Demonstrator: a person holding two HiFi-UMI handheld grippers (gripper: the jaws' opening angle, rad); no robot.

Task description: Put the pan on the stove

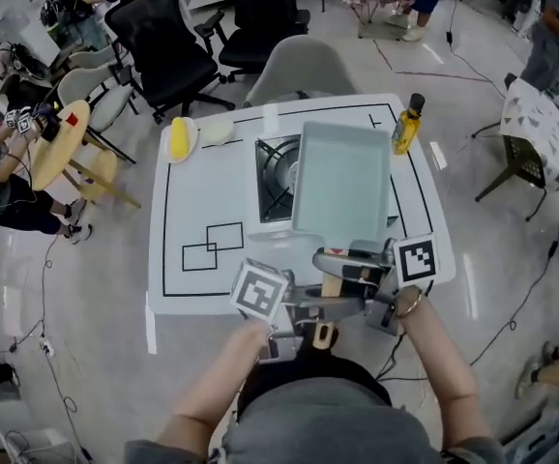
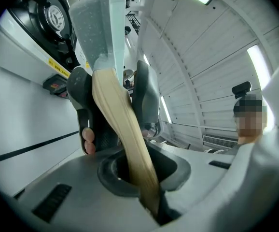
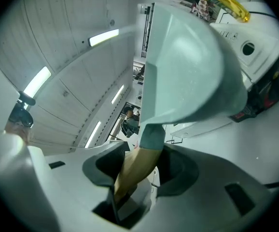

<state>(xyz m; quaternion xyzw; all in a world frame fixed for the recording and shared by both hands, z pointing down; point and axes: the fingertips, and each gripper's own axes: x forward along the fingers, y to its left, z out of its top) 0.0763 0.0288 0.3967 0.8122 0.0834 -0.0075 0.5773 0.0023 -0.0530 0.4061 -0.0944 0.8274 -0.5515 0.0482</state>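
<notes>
A pale green rectangular pan (image 1: 342, 182) with a wooden handle (image 1: 332, 284) is over the right half of the portable gas stove (image 1: 273, 178). I cannot tell whether it rests on the stove. Both grippers hold the handle near the table's front edge. My left gripper (image 1: 304, 309) is shut on the handle's near end (image 2: 130, 149), which runs between its jaws (image 2: 149, 197). My right gripper (image 1: 355, 271) is shut on the handle (image 3: 138, 166) closer to the pan (image 3: 183, 66). The burner (image 2: 52, 16) shows beside the raised pan wall (image 2: 96, 28).
A yellow oil bottle (image 1: 407, 124) stands at the table's back right corner. A plate with a yellow item (image 1: 179, 139) and a small bowl (image 1: 218, 130) sit at the back left. Black square outlines (image 1: 212, 245) mark the table. Chairs (image 1: 304, 66) and people surround it.
</notes>
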